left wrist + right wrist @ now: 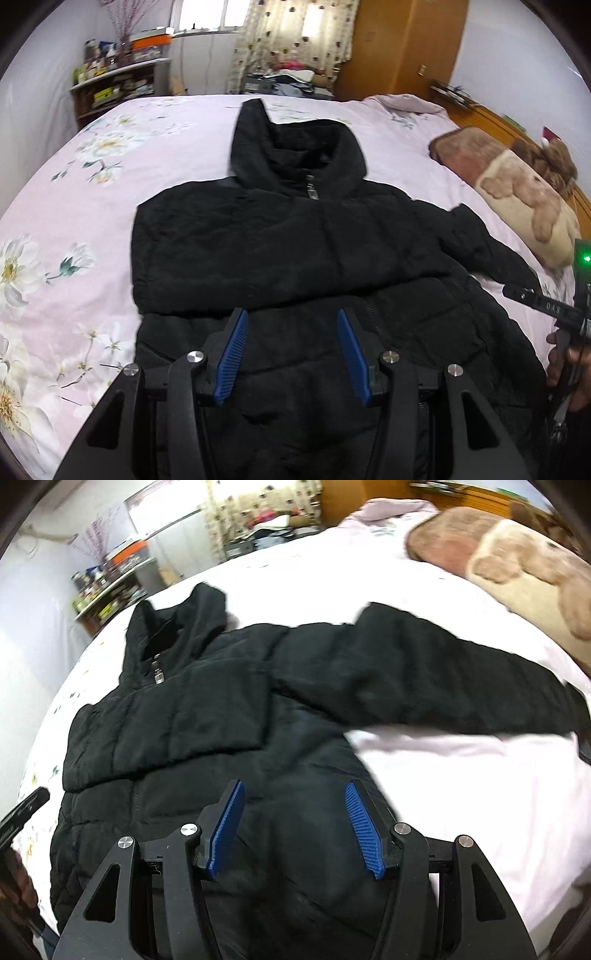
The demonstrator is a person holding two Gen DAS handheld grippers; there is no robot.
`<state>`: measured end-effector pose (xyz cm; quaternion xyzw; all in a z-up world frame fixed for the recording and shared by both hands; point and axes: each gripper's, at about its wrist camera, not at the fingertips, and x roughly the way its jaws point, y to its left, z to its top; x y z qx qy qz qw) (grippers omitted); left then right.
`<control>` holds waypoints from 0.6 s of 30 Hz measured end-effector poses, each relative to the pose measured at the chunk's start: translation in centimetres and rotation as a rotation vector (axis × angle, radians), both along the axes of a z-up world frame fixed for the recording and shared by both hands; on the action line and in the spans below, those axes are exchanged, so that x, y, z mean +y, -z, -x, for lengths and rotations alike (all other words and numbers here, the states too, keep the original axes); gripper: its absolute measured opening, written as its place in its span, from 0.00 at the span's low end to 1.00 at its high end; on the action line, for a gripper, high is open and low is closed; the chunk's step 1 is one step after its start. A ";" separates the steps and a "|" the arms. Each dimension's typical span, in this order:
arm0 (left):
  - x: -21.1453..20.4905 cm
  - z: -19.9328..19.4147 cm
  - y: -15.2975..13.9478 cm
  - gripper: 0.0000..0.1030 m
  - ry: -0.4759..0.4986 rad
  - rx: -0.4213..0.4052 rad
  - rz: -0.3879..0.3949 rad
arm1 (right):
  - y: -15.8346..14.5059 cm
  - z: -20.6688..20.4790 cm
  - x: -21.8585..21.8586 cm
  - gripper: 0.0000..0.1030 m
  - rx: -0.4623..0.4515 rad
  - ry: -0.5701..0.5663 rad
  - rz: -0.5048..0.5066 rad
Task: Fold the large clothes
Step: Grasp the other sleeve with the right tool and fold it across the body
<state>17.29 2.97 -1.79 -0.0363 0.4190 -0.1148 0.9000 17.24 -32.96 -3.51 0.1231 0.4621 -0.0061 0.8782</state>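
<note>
Lying front-up on the bed [177,122], spread across the pink floral sheet: black puffer jacket [295,258], zipped, hood [291,147] pointing toward the far edge of the mattress. Crossing the chest, already folded inward: one sleeve [166,723], its cuff ending near the middle of the body. Stretching out sideways over bare sheet toward the pillow [524,576]: the other sleeve [443,679], flat and unfolded.

Hovering over the lower front of the jacket: left claw [292,356], blue ribbed pads [232,362] spread wide, nothing caught between them. Hovering likewise above the hem side nearer the outstretched sleeve: right claw [295,830], pads [364,830] also standing far apart, gripping nothing. Whether either is touching the fabric — hard to tell from these angles.

Peeking in at the right edge of the left wrist view: the body of the other tool with a green light, plus part of the hand [569,365] holding it.

Standing beyond the bed: cluttered shelf [118,81] against the wall, patterned curtain [295,40] by the window, wooden wardrobe [402,48] at the back. Resting near the wooden headboard: brown and cream pillow with a bear-like print.
</note>
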 end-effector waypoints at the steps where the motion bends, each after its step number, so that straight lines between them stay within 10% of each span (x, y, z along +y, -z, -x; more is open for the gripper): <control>1: -0.4 0.0 0.0 0.52 0.006 0.002 0.003 | 0.0 0.6 -0.9 0.56 -0.001 0.020 -0.006; 18: -2.9 -5.7 1.3 0.52 -0.037 0.010 -0.055 | 4.1 -0.4 -15.7 0.62 0.018 0.358 -0.139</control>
